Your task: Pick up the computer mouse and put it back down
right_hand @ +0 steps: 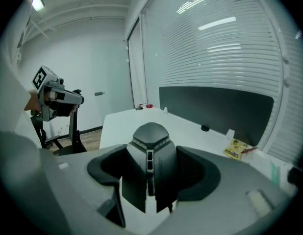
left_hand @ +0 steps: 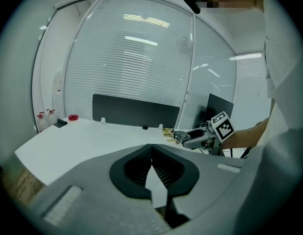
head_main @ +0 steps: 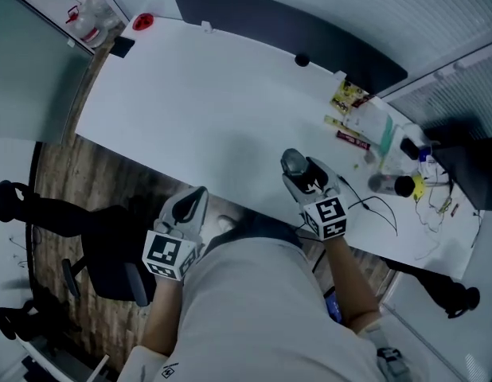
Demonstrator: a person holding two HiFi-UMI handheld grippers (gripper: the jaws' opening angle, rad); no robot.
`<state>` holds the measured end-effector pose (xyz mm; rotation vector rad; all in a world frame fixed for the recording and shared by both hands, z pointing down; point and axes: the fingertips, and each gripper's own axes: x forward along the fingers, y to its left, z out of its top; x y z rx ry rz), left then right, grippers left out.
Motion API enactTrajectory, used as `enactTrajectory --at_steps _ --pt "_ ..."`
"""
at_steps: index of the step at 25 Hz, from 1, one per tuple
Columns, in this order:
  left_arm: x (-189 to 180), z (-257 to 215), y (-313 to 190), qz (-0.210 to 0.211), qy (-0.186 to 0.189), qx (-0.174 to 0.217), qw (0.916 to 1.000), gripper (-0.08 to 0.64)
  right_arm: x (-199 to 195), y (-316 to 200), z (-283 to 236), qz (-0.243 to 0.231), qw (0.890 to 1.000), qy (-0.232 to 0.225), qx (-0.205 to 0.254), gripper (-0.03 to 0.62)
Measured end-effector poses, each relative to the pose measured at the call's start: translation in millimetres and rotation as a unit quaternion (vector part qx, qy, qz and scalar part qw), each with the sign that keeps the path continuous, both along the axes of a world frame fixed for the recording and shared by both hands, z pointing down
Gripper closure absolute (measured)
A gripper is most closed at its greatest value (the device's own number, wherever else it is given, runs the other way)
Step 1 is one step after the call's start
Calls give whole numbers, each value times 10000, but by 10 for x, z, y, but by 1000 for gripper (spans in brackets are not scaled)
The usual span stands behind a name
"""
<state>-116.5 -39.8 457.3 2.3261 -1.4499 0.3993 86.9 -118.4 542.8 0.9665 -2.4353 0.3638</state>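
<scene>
A dark grey computer mouse sits between the jaws of my right gripper, which is shut on it over the front part of the white desk. Whether the mouse touches the desk or hangs just above it cannot be told. My left gripper is shut on nothing and hovers at the desk's near edge, left of the person's body. The left gripper view also shows the right gripper out to the right.
A black divider panel runs along the desk's far edge. Snack packets, bottles and loose cables crowd the right end. A red item lies at the far left corner. A black chair stands below the desk.
</scene>
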Motion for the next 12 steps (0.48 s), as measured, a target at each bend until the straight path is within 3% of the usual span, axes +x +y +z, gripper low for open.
enactTrajectory --at_steps 12 --pt "289 154 -49 258 -181 -319 9990 551 552 5 790 423 9969 331 -567 287"
